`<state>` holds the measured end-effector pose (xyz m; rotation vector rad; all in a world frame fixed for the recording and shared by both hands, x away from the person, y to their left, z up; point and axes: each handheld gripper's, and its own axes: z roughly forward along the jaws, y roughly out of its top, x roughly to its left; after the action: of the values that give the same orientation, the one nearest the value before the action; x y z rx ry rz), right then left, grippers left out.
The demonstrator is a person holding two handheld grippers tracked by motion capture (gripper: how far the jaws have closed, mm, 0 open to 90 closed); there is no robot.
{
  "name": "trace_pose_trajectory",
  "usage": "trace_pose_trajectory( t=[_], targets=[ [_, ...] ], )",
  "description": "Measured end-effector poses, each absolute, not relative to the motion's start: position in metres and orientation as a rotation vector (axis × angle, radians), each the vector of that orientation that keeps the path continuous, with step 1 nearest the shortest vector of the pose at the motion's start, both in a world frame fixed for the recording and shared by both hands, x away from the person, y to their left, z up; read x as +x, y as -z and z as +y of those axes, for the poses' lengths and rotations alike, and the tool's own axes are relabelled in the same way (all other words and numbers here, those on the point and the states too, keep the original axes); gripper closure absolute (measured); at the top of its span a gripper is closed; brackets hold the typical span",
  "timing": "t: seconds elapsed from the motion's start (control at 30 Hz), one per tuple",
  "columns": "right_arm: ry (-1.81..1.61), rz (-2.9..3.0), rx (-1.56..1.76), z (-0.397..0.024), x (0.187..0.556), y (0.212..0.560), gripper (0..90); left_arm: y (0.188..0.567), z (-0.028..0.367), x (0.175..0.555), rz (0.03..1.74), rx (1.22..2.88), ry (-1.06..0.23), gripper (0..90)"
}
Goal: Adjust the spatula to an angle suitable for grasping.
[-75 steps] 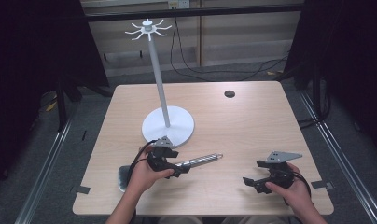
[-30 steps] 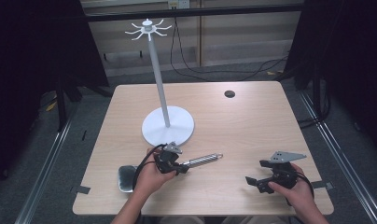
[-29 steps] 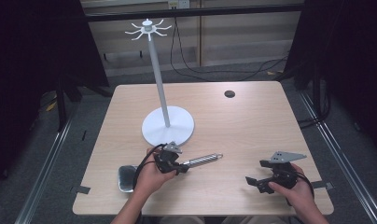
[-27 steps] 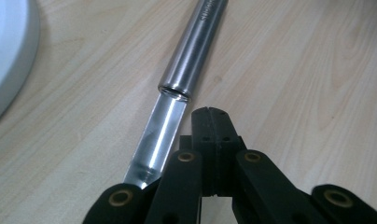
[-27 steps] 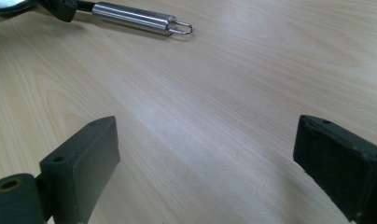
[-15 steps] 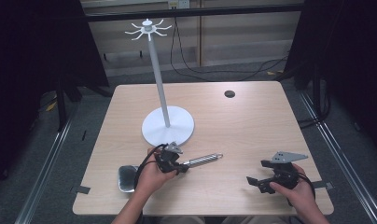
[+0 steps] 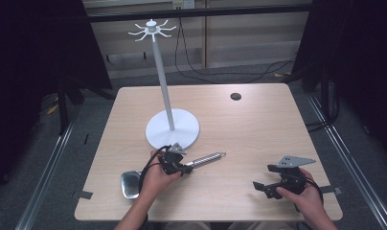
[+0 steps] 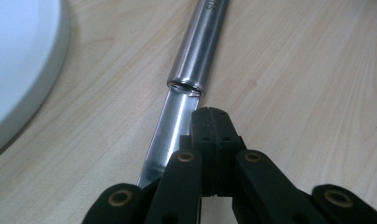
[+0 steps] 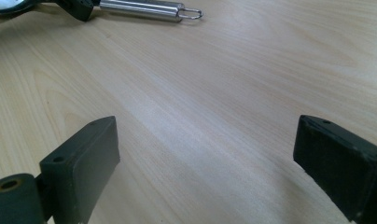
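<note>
A steel utensil lies on the table, its round handle (image 7: 206, 159) pointing right and its flat head (image 7: 129, 184) at the left. My left gripper (image 7: 184, 168) sits low over the neck, between head and handle. In the left gripper view its jaws (image 8: 210, 121) are pressed together, with the flat neck (image 8: 170, 126) running just to their left and the handle (image 8: 200, 46) ahead. My right gripper (image 7: 258, 187) rests near the front right edge, open, with bare wood between its pads (image 9: 205, 154). The handle's wire loop (image 9: 191, 14) lies far ahead of it.
A white hook stand rises from a round base (image 7: 172, 129) just behind the left hand, its pole (image 7: 162, 76) tall and thin. A small dark disc (image 7: 235, 96) lies at the back right. Black cables run on the floor beyond the table.
My left hand has slid a little right along the utensil, uncovering its head. In the last second nothing has visibly moved. The right gripper stays put.
</note>
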<state>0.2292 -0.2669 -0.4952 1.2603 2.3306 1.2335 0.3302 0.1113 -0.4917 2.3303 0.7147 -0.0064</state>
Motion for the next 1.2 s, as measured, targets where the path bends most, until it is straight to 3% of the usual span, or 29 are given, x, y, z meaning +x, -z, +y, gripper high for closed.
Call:
trace_pose_trajectory(
  t=[0.97, 1.2],
  targets=[
    [-1.228, 2.338, 1.261, -0.265, 0.228, 0.497, 6.8, 0.493, 0.115, 0.344, 0.766, 2.31, -0.088, 90.0],
    [-1.229, 2.343, 1.254, -0.264, 0.228, 0.497, 6.8, 0.492, 0.117, 0.344, 0.774, 2.29, -0.06, 87.8]
  ],
)
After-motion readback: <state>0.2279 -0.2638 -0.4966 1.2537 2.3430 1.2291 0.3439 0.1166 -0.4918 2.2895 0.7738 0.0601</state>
